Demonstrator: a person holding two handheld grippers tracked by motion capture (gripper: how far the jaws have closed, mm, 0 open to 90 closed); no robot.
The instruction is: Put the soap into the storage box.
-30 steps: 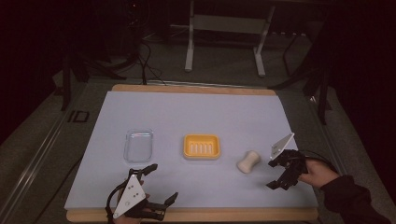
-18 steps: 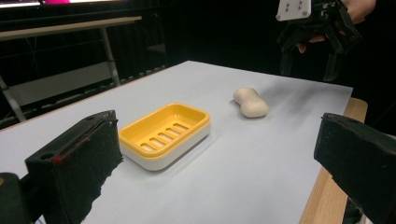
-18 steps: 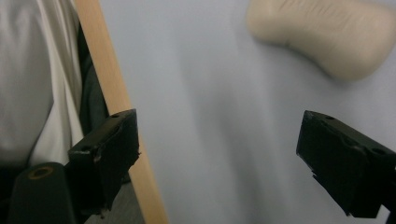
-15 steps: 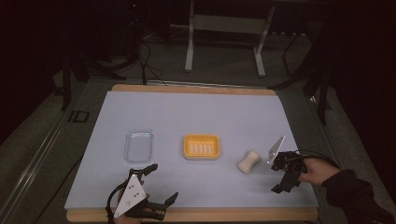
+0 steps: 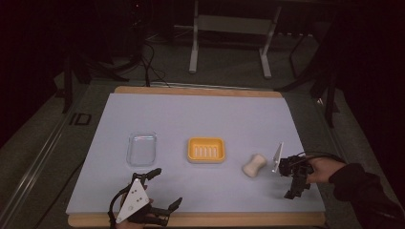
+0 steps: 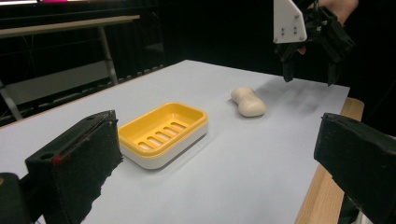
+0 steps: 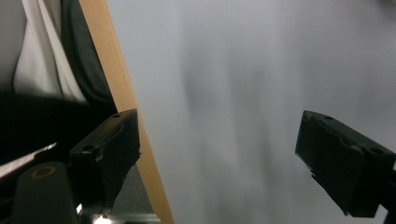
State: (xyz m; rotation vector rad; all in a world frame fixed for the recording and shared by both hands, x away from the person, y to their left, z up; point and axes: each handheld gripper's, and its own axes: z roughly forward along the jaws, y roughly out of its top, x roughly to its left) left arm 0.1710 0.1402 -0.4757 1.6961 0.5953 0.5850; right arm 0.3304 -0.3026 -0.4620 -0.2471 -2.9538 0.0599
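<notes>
A pale, bone-shaped soap bar lies on the white table cover right of a yellow soap dish. A clear plastic tray sits left of the dish. My right gripper hovers just right of the soap, open and empty, jaws pointing toward the front edge. My left gripper rests at the front left, open and empty. In the left gripper view, the dish and soap lie ahead of my left gripper, with my right gripper beyond. The right gripper view is blurred; my right gripper is over bare cover.
The wooden table edge runs along the front and also shows as the wooden edge in the right gripper view. A metal stand and cables are on the dark floor behind the table.
My right gripper has swung from facing the soap to pointing toward the front edge and has shifted slightly nearer that edge. The left gripper and the objects have not moved.
</notes>
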